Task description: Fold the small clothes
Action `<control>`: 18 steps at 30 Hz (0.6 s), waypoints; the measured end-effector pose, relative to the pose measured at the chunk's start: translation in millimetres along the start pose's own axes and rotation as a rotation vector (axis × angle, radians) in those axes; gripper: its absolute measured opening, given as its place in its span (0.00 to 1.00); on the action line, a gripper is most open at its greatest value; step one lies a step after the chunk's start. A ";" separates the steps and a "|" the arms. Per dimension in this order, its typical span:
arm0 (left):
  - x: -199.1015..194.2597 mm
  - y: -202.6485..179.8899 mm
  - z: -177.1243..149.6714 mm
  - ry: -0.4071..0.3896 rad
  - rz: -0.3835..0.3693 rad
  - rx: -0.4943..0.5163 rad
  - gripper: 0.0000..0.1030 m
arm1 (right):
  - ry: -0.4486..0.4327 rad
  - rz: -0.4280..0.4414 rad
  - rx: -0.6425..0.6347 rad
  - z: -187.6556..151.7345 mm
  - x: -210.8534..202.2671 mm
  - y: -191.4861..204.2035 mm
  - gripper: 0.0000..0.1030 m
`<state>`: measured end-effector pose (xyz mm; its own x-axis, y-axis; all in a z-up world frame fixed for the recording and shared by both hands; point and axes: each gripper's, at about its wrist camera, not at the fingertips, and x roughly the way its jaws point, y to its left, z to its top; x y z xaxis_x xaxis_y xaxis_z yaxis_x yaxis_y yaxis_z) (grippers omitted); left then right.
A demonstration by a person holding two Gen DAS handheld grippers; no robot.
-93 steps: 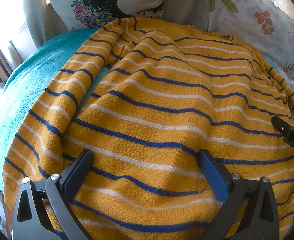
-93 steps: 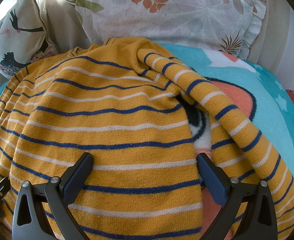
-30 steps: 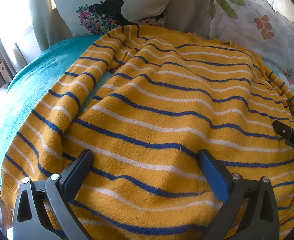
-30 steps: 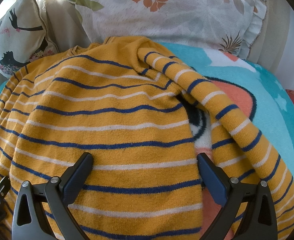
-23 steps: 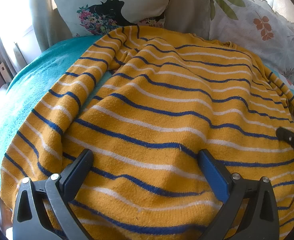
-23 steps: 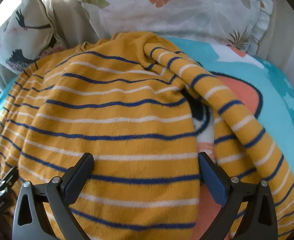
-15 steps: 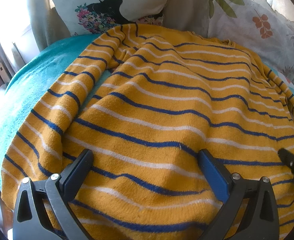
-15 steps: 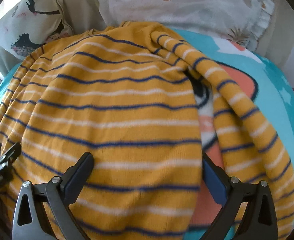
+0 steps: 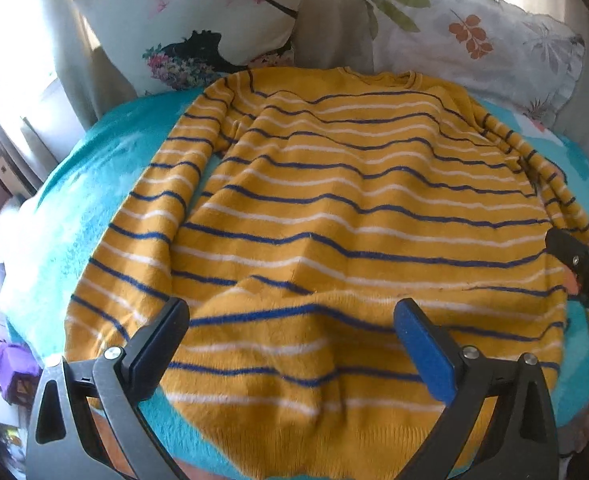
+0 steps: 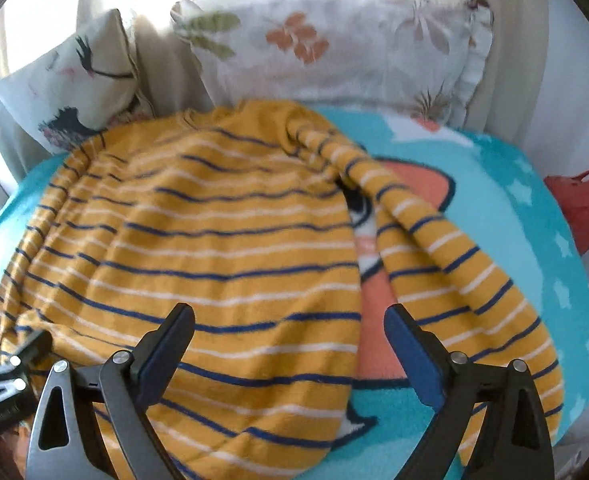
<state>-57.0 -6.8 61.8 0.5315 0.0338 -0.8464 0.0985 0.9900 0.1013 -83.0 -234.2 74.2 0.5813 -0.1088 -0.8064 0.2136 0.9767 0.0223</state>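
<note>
A yellow sweater [image 9: 358,216] with blue and white stripes lies spread across a turquoise blanket [image 9: 94,200] on a bed, its neckline toward the top of the frame against two pillows: a bird-print pillow [image 9: 214,20] at upper left and a leaf-print pillow [image 9: 474,40] at upper right in the left wrist view. The left claw [image 9: 290,332] stands wide at the bottom of its frame, its two fingers spread over the lower part of the sweater near the hem, which bunches into a raised ridge between them; whether the fingers touch the knit cannot be told. In the right wrist view the right claw [image 10: 290,332] is also wide, low in the frame, with the sweater's right side edge lying between its fingers: the left finger is over the striped body, the right finger over the blanket's orange patch. One sleeve [image 10: 434,248] runs from upper centre down to the lower right, outside the right finger. A red object [image 10: 582,200] sits at the right edge
</note>
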 end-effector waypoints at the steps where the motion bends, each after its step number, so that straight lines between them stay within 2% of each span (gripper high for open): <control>1: -0.8 3.2 -3.9 -0.014 -0.020 -0.017 0.99 | -0.013 0.009 0.004 2.1 -5.0 2.1 0.94; 6: -3.0 34.4 -9.4 -0.053 -0.069 -0.079 0.99 | -0.011 0.070 0.011 10.3 -17.6 18.3 0.94; 10: 0.5 86.3 -3.5 -0.080 -0.081 -0.140 0.99 | 0.048 0.054 -0.016 10.8 -9.5 48.9 0.94; 15: 22.5 172.4 0.6 -0.007 -0.101 -0.256 0.99 | 0.072 0.058 -0.028 10.7 -1.9 89.4 0.94; 18: 42.5 207.3 0.2 0.060 -0.137 -0.260 0.99 | 0.081 0.054 -0.032 10.9 3.7 118.6 0.94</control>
<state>-13.8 199.8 46.9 0.4763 -0.1018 -0.8733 -0.0573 0.9876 -0.1464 -46.9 -120.8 80.3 0.5261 -0.0415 -0.8494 0.1577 0.9863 0.0495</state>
